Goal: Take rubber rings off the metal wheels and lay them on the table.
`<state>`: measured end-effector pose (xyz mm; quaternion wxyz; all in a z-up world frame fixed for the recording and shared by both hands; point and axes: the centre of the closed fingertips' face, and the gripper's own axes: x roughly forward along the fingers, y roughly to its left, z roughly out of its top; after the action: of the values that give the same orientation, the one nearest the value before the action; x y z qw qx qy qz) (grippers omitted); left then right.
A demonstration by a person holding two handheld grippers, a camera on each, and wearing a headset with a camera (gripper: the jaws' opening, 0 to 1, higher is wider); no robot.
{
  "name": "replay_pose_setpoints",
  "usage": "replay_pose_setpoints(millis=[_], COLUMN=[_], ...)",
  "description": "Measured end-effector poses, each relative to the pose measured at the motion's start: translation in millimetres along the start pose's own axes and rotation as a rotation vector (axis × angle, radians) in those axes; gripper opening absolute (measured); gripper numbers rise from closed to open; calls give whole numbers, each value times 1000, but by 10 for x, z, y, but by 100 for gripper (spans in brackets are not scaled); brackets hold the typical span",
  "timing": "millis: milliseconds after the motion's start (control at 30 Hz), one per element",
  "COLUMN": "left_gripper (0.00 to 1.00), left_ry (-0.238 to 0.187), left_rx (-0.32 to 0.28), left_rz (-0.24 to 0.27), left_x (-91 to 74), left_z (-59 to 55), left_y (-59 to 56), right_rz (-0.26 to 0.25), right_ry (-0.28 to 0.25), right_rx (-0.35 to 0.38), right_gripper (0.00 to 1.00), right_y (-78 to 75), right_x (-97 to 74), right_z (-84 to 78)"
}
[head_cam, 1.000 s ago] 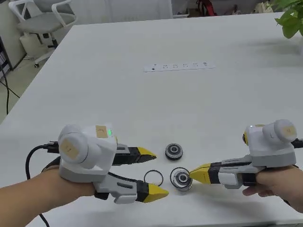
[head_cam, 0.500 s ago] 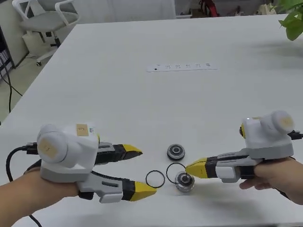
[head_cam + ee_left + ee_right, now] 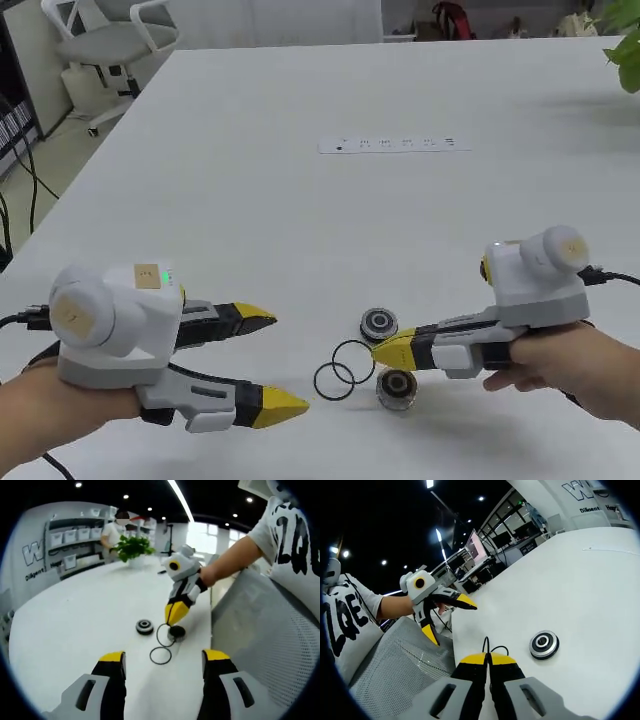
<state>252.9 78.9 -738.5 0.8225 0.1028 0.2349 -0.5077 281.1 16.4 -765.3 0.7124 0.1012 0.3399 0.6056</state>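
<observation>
The left gripper [image 3: 285, 362] has a rounded white shell over a grey underside, with black jaws that end in bright yellow tips. A tan square label [image 3: 147, 275] sits on its top beside a small green light [image 3: 166, 277], and a black cable [image 3: 22, 320] leaves its rear. The right gripper [image 3: 383, 351] is built alike — white and grey body, black jaws, yellow tips — with a tan round label [image 3: 572, 250] on its top and a thin black cable [image 3: 612, 277] at its back. In the gripper views the person wears a white short-sleeved T-shirt [image 3: 285, 530] printed with large black letters.
</observation>
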Motion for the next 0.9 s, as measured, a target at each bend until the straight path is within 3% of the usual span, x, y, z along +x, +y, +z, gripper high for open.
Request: replay_pose_setpoints(millis=[500, 900], left_gripper=[62, 61], left_ry=[5, 22], left_rx=[-18, -17], left_rz=[31, 30], left_x=[-93, -97], left_z=[-79, -147], left_y=[46, 69], right_rz=[-13, -58], right_ry=[55, 85], right_rx=[8, 1], right_gripper=[0, 0], right_y=[31, -85], right_x=[224, 281], right_z=[-106, -170])
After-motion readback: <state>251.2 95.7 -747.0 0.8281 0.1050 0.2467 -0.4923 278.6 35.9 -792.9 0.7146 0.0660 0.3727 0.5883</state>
